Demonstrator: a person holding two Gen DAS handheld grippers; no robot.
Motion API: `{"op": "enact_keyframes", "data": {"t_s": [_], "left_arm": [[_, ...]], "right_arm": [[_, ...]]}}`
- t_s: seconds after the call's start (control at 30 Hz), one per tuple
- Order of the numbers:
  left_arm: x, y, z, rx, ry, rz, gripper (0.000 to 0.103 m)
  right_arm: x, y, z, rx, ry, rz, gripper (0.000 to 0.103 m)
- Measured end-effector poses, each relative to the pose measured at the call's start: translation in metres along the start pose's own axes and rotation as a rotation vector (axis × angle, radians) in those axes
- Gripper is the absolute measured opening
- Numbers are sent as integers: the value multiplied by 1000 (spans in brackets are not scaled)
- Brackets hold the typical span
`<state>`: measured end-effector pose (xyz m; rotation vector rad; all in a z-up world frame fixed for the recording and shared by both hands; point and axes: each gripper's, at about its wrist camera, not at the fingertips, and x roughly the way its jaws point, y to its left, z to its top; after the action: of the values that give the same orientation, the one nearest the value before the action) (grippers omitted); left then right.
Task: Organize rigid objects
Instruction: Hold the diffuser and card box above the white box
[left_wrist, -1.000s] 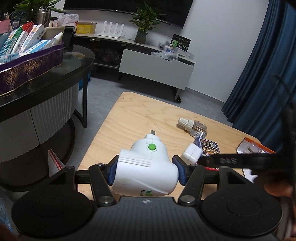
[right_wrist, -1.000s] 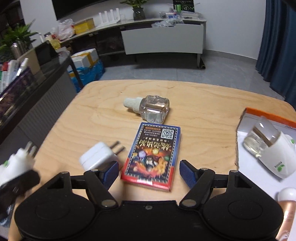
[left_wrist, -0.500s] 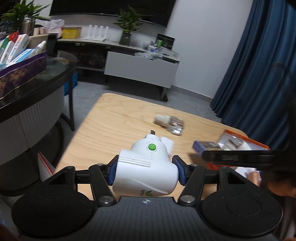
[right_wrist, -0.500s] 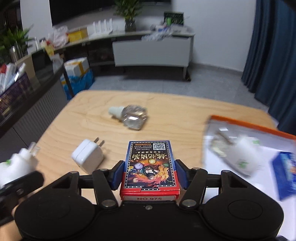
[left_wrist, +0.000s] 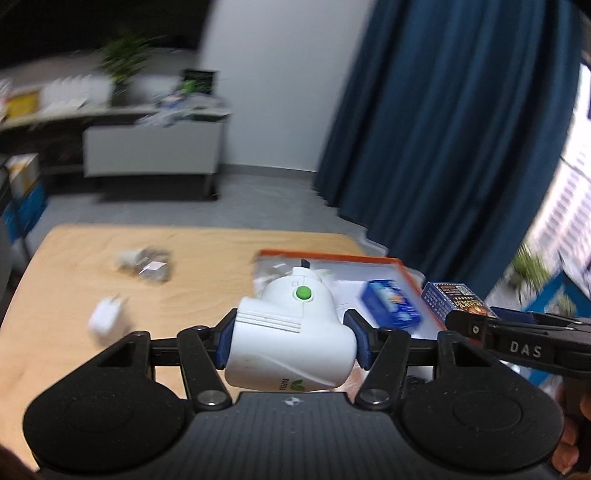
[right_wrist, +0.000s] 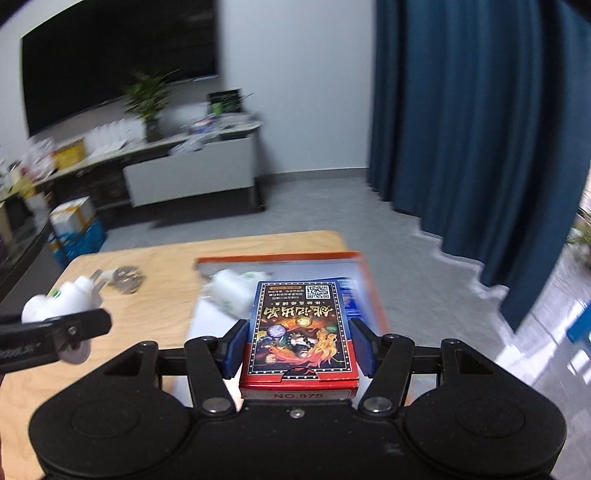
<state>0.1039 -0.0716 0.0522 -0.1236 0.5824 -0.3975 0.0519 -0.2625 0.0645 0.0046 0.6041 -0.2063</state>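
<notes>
I've got the right gripper (right_wrist: 298, 347) clamped on the card box (right_wrist: 300, 332), long axis pointing fwd. Orange tray (right_wrist: 369, 291) sits just ahead, frame centre. Left gripper (left_wrist: 291, 341) grips the white plug-in unit (left_wrist: 291, 339); tray (left_wrist: 332, 256) ahead-right on the worktop (left_wrist: 207, 266).

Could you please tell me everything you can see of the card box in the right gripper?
The card box is a flat cardboard pack, dark blue face with gold characters, a fiery figure and a QR code, red border, "NO.975" on its near end. The right gripper clamps its long sides with blue pads, holding it in the air above the orange-rimmed tray.
</notes>
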Motion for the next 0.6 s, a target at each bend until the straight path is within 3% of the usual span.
{"op": "enact_keyframes", "data": {"t_s": [0.2, 0.4, 0.6], "left_arm": [[15, -37, 6, 27, -17, -15, 60], [20, -48, -9, 22, 26, 21, 60], [23, -54, -2, 24, 40, 43, 60]], "right_arm": [[-6, -29, -5, 47, -39, -8, 70], [-4, -37, -9, 59, -52, 28, 70], [-3, -41, -10, 61, -55, 36, 70]]}}
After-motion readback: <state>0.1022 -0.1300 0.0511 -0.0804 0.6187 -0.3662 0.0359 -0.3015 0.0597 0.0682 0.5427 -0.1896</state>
